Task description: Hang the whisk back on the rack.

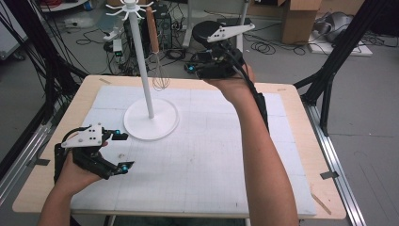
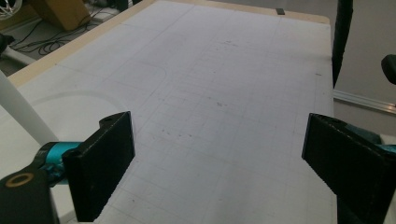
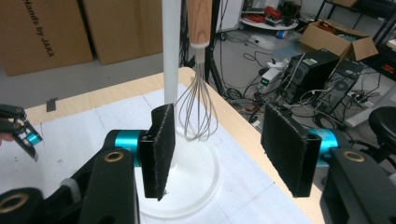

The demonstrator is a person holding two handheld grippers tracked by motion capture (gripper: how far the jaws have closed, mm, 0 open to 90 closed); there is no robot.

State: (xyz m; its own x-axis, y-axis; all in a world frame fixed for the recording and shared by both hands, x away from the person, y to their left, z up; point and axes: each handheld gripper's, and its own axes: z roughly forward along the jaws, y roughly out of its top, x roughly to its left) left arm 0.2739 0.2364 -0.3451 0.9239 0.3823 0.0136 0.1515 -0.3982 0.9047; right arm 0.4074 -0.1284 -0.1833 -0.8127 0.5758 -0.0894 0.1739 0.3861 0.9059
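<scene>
A white hook stand rises from its round base at the back left of the mat. From one of its top hooks hangs a wire whisk with a wooden handle. My right gripper is held up in the air to the right of the whisk, open and holding nothing. In the right gripper view the whisk hangs just beyond the open gripper, next to the stand's pole. My left gripper rests low at the front left, open and empty; in its own view the gripper faces bare mat.
A white gridded mat covers the wooden table. Off the table lie cables, computer towers, cardboard boxes and black tripod legs. The stand's pole shows at the left of the left gripper view.
</scene>
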